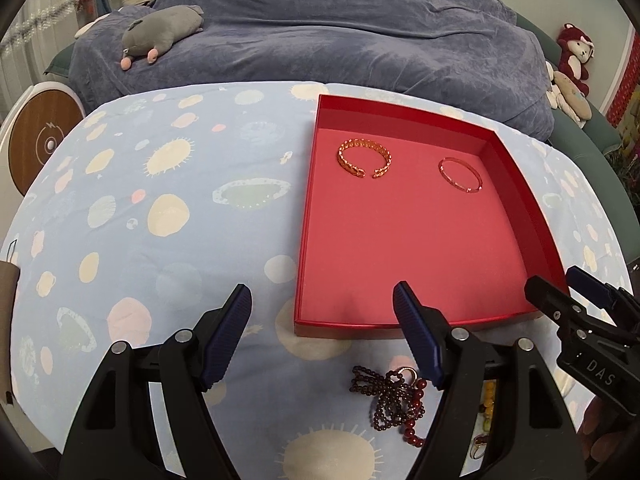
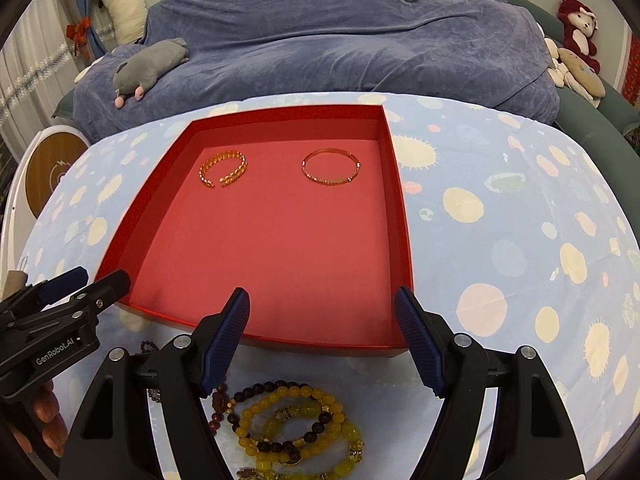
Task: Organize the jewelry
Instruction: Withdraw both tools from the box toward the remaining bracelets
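Note:
A shallow red tray [image 1: 516, 184] [image 2: 400, 200] lies on the spotted blue cloth. In it lie a gold open cuff bracelet [image 1: 364, 158] [image 2: 223, 169] and a thin gold bangle [image 1: 460, 174] [image 2: 330, 167], apart from each other. In front of the tray lies a heap of dark red bead bracelets [image 1: 390, 396] and yellow and black bead bracelets [image 2: 296, 420]. My left gripper [image 1: 322, 336] is open and empty, above the cloth by the tray's near left corner. My right gripper [image 2: 322, 336] is open and empty, above the tray's near edge and the yellow beads.
The table [image 1: 120, 220] is covered with the blue cloth. Behind it is a sofa under a blue-grey throw [image 1: 340, 28] with a grey plush toy [image 1: 160, 32] and red and cream plush toys [image 2: 576, 36]. A round white and wood device [image 1: 40, 144] stands at the left.

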`<state>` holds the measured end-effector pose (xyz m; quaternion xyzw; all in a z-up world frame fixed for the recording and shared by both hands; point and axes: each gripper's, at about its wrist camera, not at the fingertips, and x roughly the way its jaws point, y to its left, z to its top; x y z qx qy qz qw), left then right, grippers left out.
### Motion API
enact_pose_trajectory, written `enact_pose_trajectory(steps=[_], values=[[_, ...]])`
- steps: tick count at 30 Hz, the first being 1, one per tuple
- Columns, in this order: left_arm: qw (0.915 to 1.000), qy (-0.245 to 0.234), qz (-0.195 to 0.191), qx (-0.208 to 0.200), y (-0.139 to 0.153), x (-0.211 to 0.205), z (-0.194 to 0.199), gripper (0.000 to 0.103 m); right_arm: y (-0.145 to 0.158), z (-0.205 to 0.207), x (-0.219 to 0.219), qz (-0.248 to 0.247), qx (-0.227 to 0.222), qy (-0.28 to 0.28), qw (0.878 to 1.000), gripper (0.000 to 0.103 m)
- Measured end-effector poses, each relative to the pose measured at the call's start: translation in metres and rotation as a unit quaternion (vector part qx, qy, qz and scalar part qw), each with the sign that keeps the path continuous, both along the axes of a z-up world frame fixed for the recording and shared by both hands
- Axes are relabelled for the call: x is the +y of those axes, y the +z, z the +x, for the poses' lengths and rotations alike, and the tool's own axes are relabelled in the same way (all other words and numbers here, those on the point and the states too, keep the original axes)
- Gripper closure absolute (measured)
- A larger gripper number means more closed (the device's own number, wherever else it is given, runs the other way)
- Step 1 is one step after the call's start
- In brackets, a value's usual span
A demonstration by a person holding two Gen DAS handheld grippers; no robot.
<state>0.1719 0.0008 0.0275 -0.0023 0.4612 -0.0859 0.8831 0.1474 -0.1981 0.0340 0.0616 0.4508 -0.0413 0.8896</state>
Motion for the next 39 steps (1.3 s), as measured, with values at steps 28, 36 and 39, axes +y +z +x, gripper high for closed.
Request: enact_pose_trajectory(steps=[28, 36, 39], values=[[0.9991, -0.022, -0.006, 0.034, -0.031, -0.012, -0.071, 0.033, -0.026, -0.096, 0.011, 0.009, 0.039, 0.000, 0.999, 0.031], [0.9976, -0.042, -0.019, 0.052, -0.044, -0.022, -0.060, 0.062, -0.032, -0.093, 0.011, 0.009, 0.045, 0.000, 0.999, 0.031], [0.9959, -0.060, -0.038, 0.056, -0.042, -0.023, -0.058, 0.083, -0.034, -0.091, 0.010, 0.012, 0.048, -0.001, 0.999, 0.031]])
